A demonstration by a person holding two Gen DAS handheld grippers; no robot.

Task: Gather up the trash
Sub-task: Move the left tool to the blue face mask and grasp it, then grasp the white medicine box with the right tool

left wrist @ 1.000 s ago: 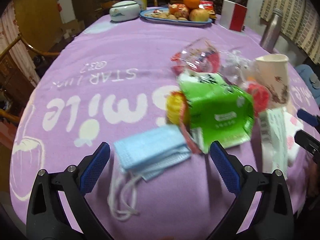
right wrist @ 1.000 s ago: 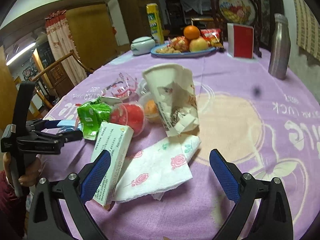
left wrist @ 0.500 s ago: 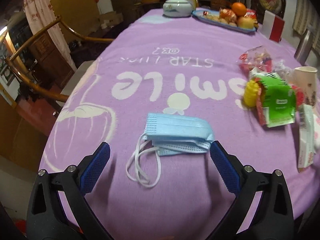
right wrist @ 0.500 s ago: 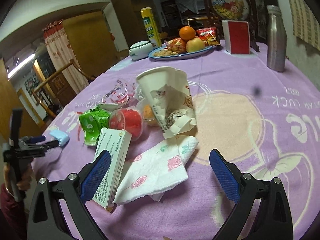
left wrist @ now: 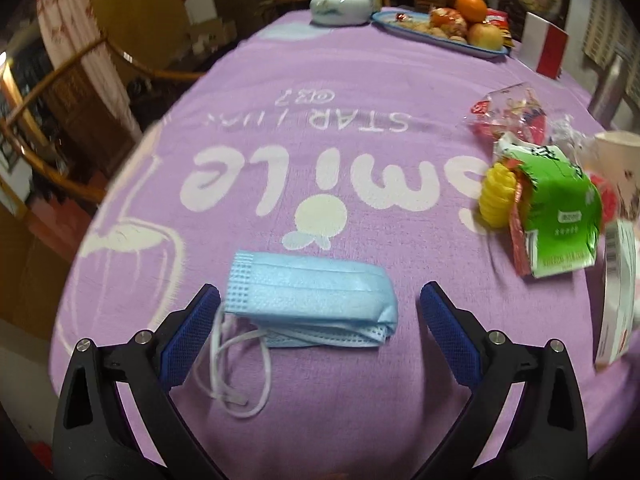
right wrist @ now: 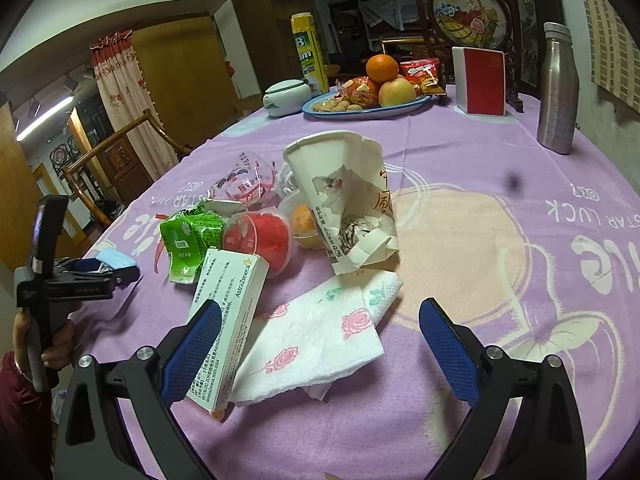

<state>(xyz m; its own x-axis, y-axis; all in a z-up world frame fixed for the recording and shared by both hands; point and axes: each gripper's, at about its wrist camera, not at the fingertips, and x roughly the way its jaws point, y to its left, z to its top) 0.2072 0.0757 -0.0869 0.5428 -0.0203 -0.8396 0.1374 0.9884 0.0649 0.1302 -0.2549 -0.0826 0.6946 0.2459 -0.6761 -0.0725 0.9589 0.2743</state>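
A folded blue face mask (left wrist: 312,300) lies on the purple tablecloth, between the open fingers of my left gripper (left wrist: 318,328), which is low over it and empty. The mask also shows in the right wrist view (right wrist: 114,258), beside the left gripper (right wrist: 116,274). My right gripper (right wrist: 318,350) is open and empty over a rose-print napkin (right wrist: 312,344) and a white medicine box (right wrist: 228,320). Behind them stand a crushed paper cup (right wrist: 344,204), a green wrapper (right wrist: 188,238), red and orange jelly cups (right wrist: 264,236) and a clear wrapper (right wrist: 246,180).
A fruit plate (right wrist: 360,106), a white lidded jar (right wrist: 286,98), a red box (right wrist: 482,80), a steel bottle (right wrist: 558,88) and a yellow can (right wrist: 306,50) stand at the far end. Wooden chairs (left wrist: 52,128) stand left of the table. The table's near edge is close below both grippers.
My left gripper has moved left from the trash pile to the mask, then closer, so the mask now lies between its fingers. The right gripper has barely moved.
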